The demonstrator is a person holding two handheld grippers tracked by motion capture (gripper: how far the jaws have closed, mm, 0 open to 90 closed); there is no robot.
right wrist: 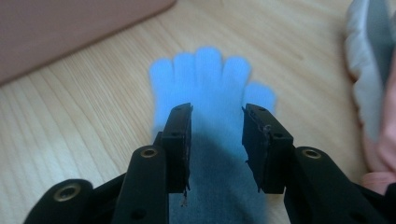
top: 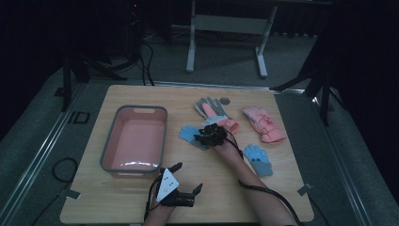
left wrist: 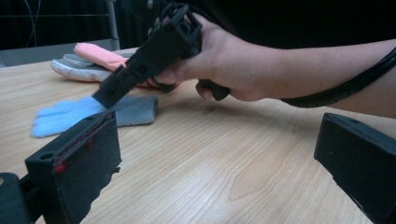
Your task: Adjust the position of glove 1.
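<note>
We work on a wooden table (top: 282,197) in a dark room. Left of both tongs, the pink bin (top: 135,139) holds nothing. Our left gripper (top: 188,178) stands open over bare wood; our right gripper (right wrist: 216,116) is open astride the blue glove (right wrist: 205,77).

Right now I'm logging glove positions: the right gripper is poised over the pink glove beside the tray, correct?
Not quite. The right gripper is poised over the blue glove, not a pink one; the right gripper view shows this. It does lie beside the tray.

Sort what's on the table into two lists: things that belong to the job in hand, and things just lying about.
In the job:
right tool, over the glove
blue glove under it
pink tub, probably the drop spot

Lying about:
second blue glove
pink glove
grey glove
left tool, idle
</note>
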